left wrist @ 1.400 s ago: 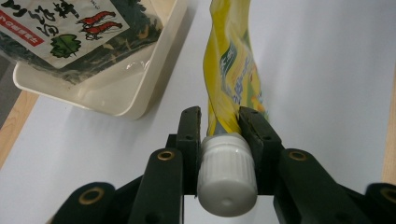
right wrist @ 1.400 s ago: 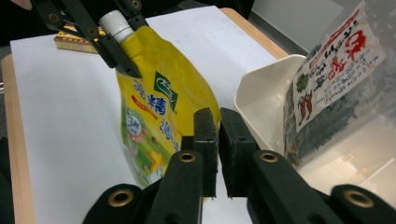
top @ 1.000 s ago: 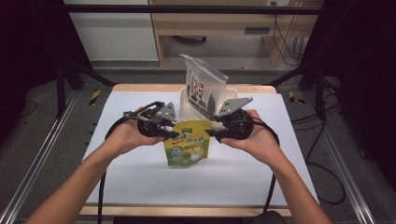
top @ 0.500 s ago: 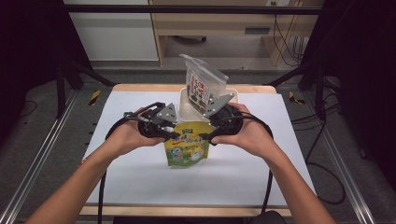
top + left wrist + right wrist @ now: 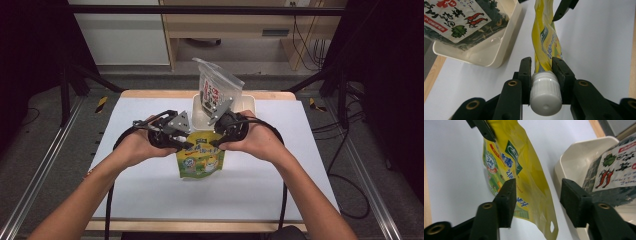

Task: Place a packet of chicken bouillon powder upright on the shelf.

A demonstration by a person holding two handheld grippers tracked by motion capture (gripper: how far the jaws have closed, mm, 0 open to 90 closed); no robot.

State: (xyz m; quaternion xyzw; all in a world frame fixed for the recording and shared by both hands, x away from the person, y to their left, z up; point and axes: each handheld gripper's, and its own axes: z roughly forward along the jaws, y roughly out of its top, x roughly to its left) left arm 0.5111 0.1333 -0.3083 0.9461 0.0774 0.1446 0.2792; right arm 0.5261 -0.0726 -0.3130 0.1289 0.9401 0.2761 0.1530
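A yellow spouted pouch point(image 5: 201, 159) with a white cap point(image 5: 545, 92) is held up over the white table point(image 5: 300, 165). My left gripper point(image 5: 186, 145) is shut on the pouch's neck just past the cap; the pouch point(image 5: 546, 47) hangs away from the left gripper point(image 5: 541, 66) with a slight twist. My right gripper point(image 5: 216, 143) is at the pouch's opposite top corner. In the right gripper view, the right gripper point(image 5: 537, 192) stands open with the pouch point(image 5: 519, 170) edge between the jaws, unclamped.
A cream bin point(image 5: 196, 119) stands just behind the grippers, and a dark snack bag point(image 5: 216, 90) stands upright in it. The bin point(image 5: 496, 55) lies close beside the pouch. Wooden table edges point(image 5: 150, 94) frame the white top.
My right gripper has moved left, in toward the pouch's top corner. The left gripper has kept its hold and the pouch has barely shifted.
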